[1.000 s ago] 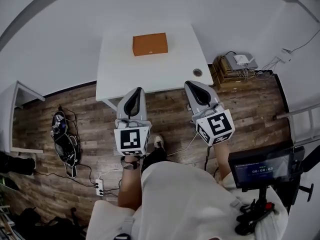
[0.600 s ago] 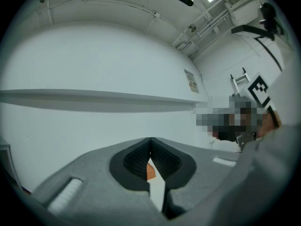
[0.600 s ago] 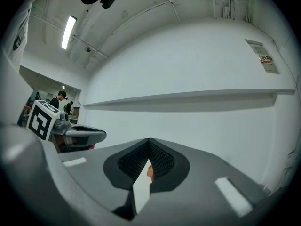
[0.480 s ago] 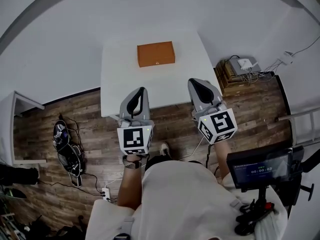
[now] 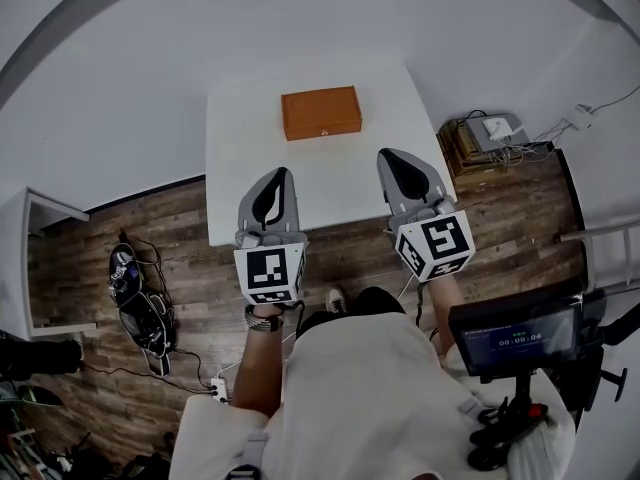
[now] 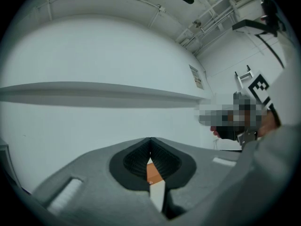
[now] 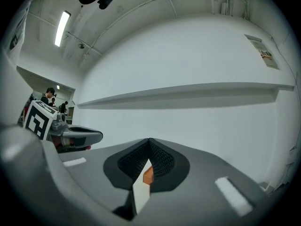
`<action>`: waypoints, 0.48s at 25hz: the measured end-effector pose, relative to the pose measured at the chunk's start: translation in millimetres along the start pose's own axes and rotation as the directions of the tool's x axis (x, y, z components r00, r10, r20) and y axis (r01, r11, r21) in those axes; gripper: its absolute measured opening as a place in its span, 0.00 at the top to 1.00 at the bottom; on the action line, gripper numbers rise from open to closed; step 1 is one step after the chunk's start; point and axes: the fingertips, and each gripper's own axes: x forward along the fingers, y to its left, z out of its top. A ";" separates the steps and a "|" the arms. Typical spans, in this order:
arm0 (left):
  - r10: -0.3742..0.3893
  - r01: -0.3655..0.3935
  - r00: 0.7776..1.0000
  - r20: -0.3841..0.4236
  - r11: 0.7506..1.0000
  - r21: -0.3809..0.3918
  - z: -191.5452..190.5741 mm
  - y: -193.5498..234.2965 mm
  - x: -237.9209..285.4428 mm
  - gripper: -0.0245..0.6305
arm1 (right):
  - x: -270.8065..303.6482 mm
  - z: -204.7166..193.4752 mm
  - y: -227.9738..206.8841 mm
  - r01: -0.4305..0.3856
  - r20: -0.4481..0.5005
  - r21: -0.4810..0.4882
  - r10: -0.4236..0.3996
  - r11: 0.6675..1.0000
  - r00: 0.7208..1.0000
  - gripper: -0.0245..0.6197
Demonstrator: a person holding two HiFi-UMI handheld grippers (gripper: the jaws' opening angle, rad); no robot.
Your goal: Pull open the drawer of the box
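1. Box (image 5: 321,113): orange-brown and flat. We find it lying on the far half of the desk, about midway across. Its front face is turned toward us and carries a small pale fitting (image 5: 322,133). The drawer sits flush, not pulled out. Through the slit below each tool's tips we see only a sliver of the box (image 6: 153,172) (image 7: 148,175).
2. Desk (image 5: 250,158): white. In the head view we see nothing on it but the box.
3. Left tool (image 5: 278,176): jaws together, tips meeting (image 6: 150,142), with nothing between them. It is held level over the near edge of the desk, well apart from the box and left of its line.
4. Right tool (image 5: 392,158): jaws likewise together (image 7: 149,142), and we count it empty. It is held level over the near edge of the desk, to the right of the box and not touching it.
5. Marker cubes: we log one at the rear of each tool, left (image 5: 270,273) and right (image 5: 435,248).
6. Floor (image 5: 130,228): wood planks. On it we note a dark tangle of cables (image 5: 135,298) to the left and a power strip (image 5: 218,388).
7. Small screen (image 5: 515,333): mounted at our right.
8. Stack with a white device (image 5: 485,128): against the wall, right of the desk.
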 end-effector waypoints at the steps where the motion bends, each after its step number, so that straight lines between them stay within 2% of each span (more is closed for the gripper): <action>1: 0.006 -0.006 1.000 -0.002 1.000 -0.001 -2.2 0.4 2.1 0.96 | 0.9 -1.7 -1.8 -0.004 0.001 0.023 0.004 1.000 1.000 0.96; 4: 0.029 -0.029 1.000 -0.008 1.000 -0.006 -7.0 2.2 2.1 0.96 | -2.2 -3.0 -6.1 -0.005 0.002 0.098 0.005 0.995 1.000 0.96; 12: 0.032 -0.032 0.998 -0.047 0.999 -0.004 -28.5 -7.9 24.5 0.96 | -0.4 -26.2 -37.4 0.040 -0.042 0.053 -0.037 0.998 0.998 0.96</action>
